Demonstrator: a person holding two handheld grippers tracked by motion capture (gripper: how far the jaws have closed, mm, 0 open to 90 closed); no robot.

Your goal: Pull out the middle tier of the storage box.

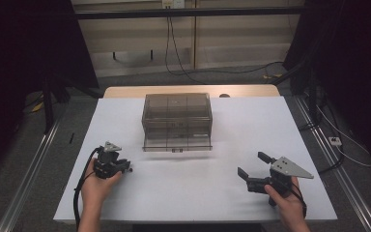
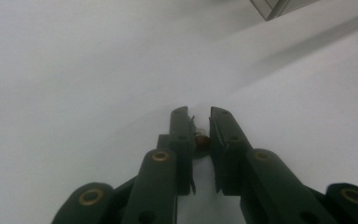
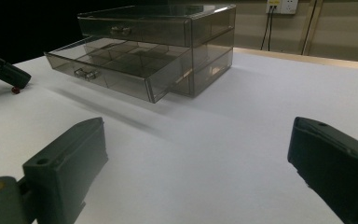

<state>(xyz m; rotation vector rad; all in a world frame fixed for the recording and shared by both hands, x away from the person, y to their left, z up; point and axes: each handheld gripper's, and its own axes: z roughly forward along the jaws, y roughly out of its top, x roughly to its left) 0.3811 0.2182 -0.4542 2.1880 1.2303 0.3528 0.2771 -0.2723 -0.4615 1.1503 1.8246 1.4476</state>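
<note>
Drawers: a smoky clear plastic drawer box [image 1: 176, 121] is sitting at the middle far part of the white desk [image 1: 222, 193], its lower drawer [image 3: 116, 70] standing pulled out, upper one shut. Left tool [image 1: 127, 168] is resting low on the desk near the left front, jaws nearly together and pinching a small reddish-brown bead-like object [image 2: 201, 139], its exact kind unclear. Right tool [image 1: 252, 165] is hovering at the right front, jaws spread wide and gripping nothing, pointing toward the box.

A wall socket [image 1: 173, 4] feeds black cables [image 1: 174, 53]; grey floor [image 1: 29, 145] beneath.
</note>
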